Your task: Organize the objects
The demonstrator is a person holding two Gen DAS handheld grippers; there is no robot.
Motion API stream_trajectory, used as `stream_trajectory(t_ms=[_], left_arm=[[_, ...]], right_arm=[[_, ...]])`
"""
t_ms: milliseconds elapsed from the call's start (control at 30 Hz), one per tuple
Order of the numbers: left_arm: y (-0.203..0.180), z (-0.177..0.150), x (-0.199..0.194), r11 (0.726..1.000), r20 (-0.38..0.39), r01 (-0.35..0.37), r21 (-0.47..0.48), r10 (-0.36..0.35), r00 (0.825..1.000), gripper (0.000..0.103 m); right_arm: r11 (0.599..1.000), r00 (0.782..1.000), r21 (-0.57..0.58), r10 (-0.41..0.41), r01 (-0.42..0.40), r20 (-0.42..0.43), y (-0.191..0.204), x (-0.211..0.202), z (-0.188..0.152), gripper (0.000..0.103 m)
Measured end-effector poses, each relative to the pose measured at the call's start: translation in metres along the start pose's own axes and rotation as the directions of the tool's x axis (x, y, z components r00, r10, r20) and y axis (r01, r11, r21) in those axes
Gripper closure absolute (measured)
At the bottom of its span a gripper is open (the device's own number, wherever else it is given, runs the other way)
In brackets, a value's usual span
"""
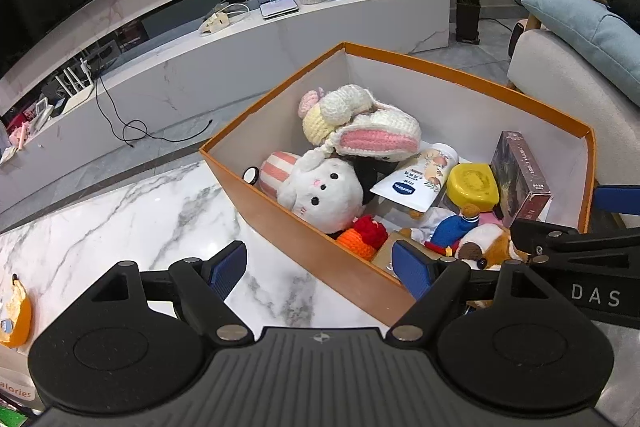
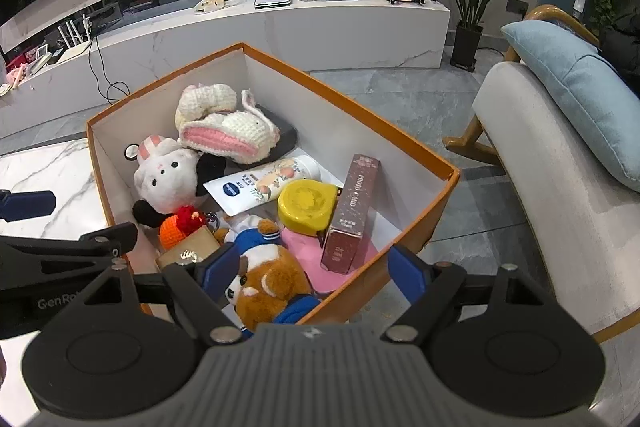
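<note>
The orange box (image 1: 304,227), full of plush toys, a yellow case (image 2: 306,205) and a maroon carton (image 2: 352,215), sits on the marble table (image 1: 120,219). The left gripper (image 1: 320,269) gapes empty astride its near wall; the right gripper (image 2: 308,267) gapes empty astride its near corner, over a brown plush (image 2: 268,285).

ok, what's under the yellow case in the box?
The yellow case rests on the pink pad, leaning against the maroon card box; the lotion tube lies just behind. Anything directly beneath it is covered.
</note>
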State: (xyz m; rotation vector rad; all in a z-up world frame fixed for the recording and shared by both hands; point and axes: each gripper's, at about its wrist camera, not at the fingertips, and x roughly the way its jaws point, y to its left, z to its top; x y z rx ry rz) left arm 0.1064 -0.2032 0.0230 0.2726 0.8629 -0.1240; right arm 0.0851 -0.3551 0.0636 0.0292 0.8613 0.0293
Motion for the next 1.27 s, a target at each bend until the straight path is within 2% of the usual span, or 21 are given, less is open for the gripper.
stream_trajectory(t_ms=[1267], left_arm=[[-0.0044,-0.0018,0.0031,1.0,-0.001,0.004,0.002,-0.004,1.0,0.009]], right_arm=[[1.0,1.0,-0.005,-0.004,0.004,-0.004,0.0009,0.0007,-0.0004,0.021]])
